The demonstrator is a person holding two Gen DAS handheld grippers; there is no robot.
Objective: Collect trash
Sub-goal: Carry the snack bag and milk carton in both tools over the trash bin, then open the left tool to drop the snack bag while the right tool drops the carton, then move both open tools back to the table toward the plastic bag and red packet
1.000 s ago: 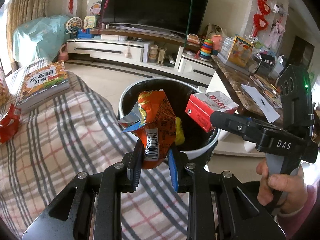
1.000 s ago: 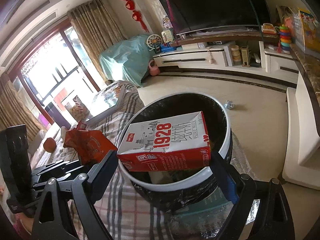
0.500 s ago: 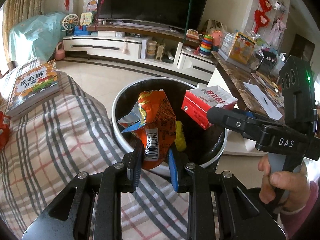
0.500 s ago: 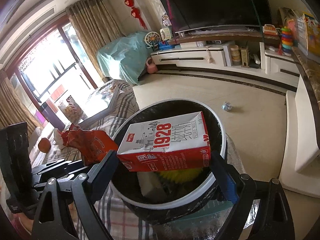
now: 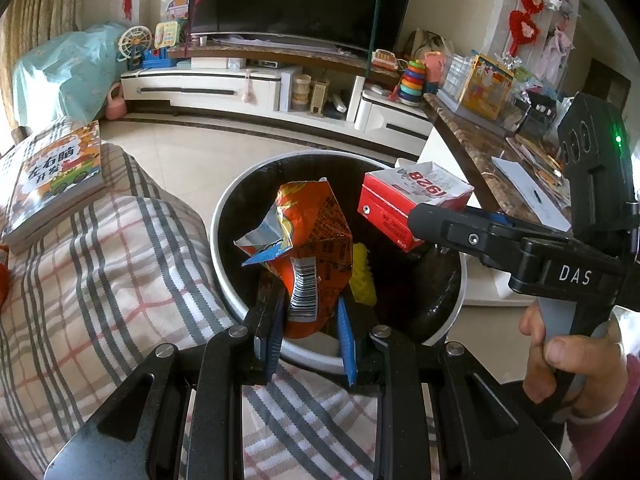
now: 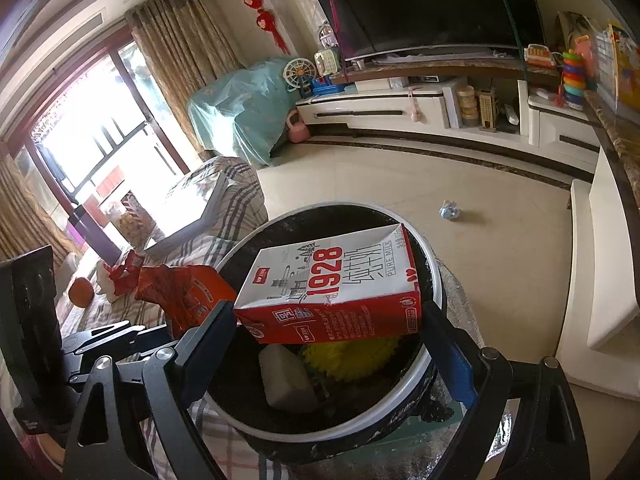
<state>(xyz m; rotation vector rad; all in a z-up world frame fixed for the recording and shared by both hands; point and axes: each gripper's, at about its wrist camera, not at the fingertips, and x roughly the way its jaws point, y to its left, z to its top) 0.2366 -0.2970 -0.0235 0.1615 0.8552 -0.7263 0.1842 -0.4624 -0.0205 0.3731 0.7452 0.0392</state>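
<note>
Left claw: our left claw (image 5: pixel 308 322) is pinched tight on the lower end of an orange snack wrapper (image 5: pixel 310 248), holding it over the near side of the bin's mouth.
Right claw: our right claw (image 6: pixel 328 320) stands wide yet grips a red-and-white milk carton (image 6: pixel 340 284) by its two ends, the pads pressing on it; the carton hangs over the open bin.
Bin: the round black-lined trash bin (image 6: pixel 434 280) sits on the floor just beside the plaid-covered sofa (image 5: pixel 120 264); a yellow item (image 6: pixel 352 356) and a pale grey lump (image 6: pixel 286 380) already lie inside.
Done so far: we judge two pieces are already binned, and two more are picked up and carried to the rim.
Left to do: both pieces we hold are not yet dropped. A crumpled scrap (image 6: pixel 450 211) lies on the floor well apart from the bin, and red wrappers (image 6: pixel 120 276) show on the sofa; these look like later pickups.
Carton axis: its long axis runs across between the pads, roughly level, printed face up, its opened top end toward the right pad.
Wrapper axis: its long axis stands nearly upright, torn mouth up, barcode facing us.
</note>
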